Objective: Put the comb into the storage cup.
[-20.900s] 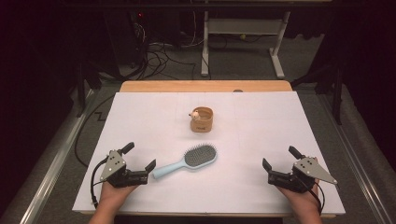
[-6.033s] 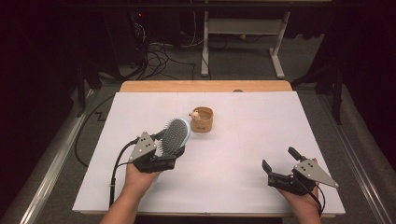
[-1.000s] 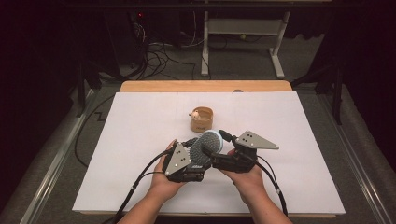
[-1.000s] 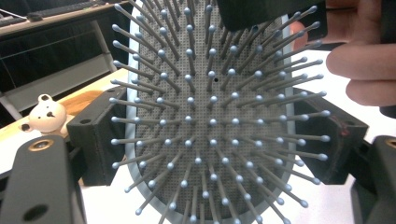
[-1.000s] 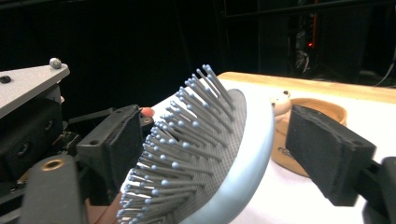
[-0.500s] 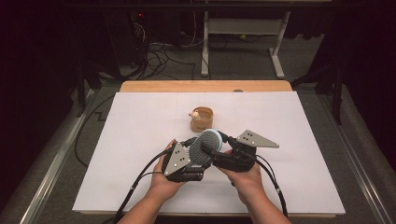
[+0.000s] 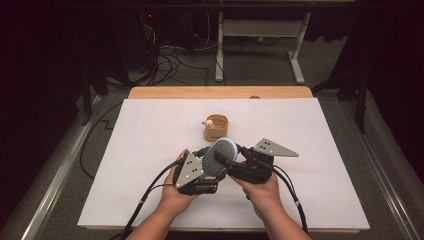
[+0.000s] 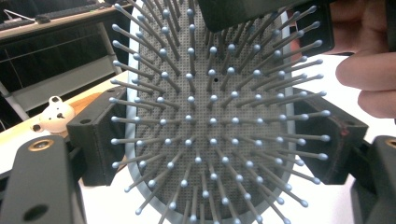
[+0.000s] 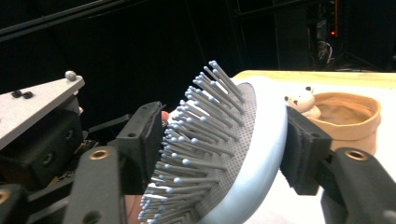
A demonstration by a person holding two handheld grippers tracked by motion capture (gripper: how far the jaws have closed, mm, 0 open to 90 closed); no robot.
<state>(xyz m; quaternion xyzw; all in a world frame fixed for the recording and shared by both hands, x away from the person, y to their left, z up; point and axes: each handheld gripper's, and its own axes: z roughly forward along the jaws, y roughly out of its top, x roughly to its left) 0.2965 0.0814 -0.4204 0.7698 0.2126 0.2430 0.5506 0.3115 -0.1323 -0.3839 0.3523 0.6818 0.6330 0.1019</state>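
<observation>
A light blue hairbrush (image 7: 220, 155) with grey bristles is held up over the white table (image 7: 150, 130) near its front middle. My left gripper (image 7: 209, 159) is shut on the sides of the brush head (image 8: 210, 130); its pads (image 8: 95, 140) press the rim on either side. My right gripper (image 7: 229, 159) comes in from the right, and its jaws have just been closing with the brush head (image 9: 243, 154) between them. One of its pads (image 9: 301, 154) lies against the blue back, and the other rests on the bristle tips.
A small tan basket (image 7: 217, 129) with a white bear toy (image 7: 209, 122) on its rim stands just behind the brush. Cables trail from both grippers toward the front edge. A wooden strip (image 7: 220, 92) runs along the table's far edge.
The right gripper's jaws have drawn in around the brush head. Both hands and the brush stay where they were.
</observation>
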